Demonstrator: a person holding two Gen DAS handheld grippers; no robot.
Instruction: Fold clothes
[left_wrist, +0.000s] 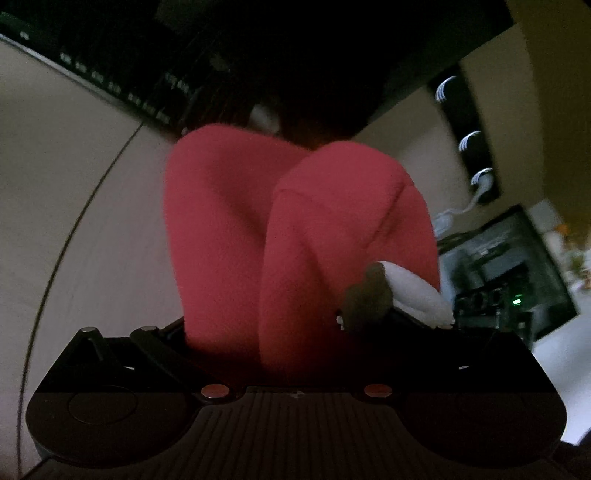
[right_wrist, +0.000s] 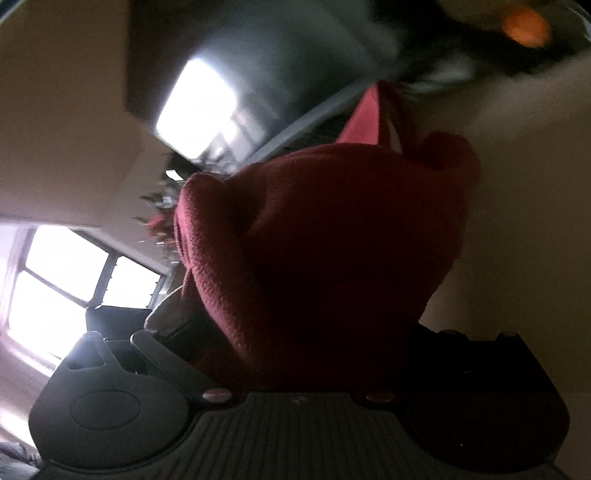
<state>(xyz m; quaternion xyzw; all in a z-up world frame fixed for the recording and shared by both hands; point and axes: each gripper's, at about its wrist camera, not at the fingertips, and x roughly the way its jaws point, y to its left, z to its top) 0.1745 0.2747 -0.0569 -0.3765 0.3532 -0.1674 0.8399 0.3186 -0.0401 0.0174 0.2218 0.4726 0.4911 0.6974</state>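
A red garment bunches up between the fingers of my left gripper, which is shut on it and holds it in the air; a white label sticks out of the cloth at the right. In the right wrist view the same red garment fills the middle and covers the fingers of my right gripper, which is shut on it. Both cameras point up and away from the table, and the fingertips are hidden by the cloth.
The left wrist view shows a pale wall or ceiling, a dark panel with white rings and a dark screen at right. The right wrist view shows bright windows at left and a ceiling light.
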